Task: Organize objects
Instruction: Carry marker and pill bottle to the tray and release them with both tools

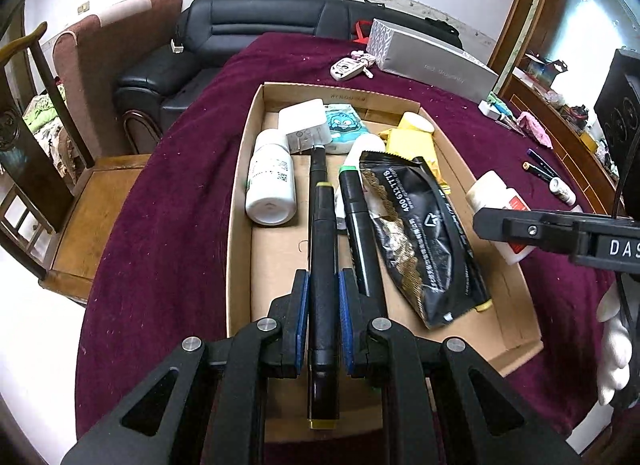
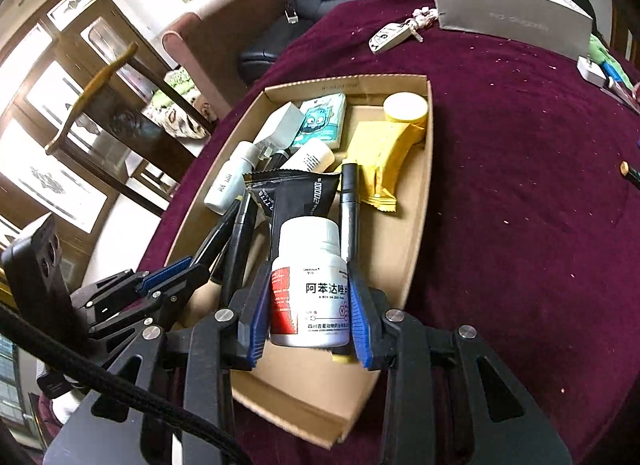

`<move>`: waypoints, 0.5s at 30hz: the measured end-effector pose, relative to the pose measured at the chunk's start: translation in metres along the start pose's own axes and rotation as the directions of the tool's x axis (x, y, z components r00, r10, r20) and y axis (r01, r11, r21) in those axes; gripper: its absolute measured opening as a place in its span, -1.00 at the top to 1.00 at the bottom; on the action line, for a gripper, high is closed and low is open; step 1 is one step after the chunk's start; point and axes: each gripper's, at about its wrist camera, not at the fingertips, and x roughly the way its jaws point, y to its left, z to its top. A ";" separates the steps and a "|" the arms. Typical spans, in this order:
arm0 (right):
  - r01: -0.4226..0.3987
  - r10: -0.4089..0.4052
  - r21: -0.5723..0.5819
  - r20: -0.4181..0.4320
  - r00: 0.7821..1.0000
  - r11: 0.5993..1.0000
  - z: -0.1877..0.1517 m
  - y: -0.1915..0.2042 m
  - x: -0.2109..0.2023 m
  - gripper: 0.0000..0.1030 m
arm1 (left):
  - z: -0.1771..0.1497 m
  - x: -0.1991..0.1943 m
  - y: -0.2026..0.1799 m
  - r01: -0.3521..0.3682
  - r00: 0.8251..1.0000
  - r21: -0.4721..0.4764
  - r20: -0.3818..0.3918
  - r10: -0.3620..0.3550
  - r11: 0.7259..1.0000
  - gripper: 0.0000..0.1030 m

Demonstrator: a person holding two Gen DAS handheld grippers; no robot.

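Maroon tablecloth (image 1: 160,201), cardboard tray (image 1: 240,169) as landmark. Left gripper (image 1: 323,317) clamps a black marker (image 1: 323,249) over the tray's near-left floor: lower flat, then release. Right gripper (image 2: 310,301) clamps a white pill bottle (image 2: 308,285) above the tray's near end: set it on bare cardboard, clear of the black pouch (image 2: 296,197).

Your worktop (image 2: 520,185) is draped in a maroon cloth. Directly on it lie the open cardboard box (image 2: 418,201), a key fob (image 2: 390,37), a long silver box (image 2: 516,21) and pens (image 1: 538,167) near the right edge.
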 end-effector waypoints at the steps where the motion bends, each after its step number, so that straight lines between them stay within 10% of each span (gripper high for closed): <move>1: 0.010 -0.010 -0.004 -0.003 1.000 1.000 0.001 0.001 0.003 0.36 | 0.000 0.001 0.000 0.003 1.000 -0.001 0.000 -0.003 1.000 0.77; 15: 0.256 -0.256 -0.060 0.001 0.967 0.965 0.013 -0.005 0.025 0.37 | 0.000 0.007 0.007 0.026 1.000 -0.060 0.013 -0.026 0.998 0.76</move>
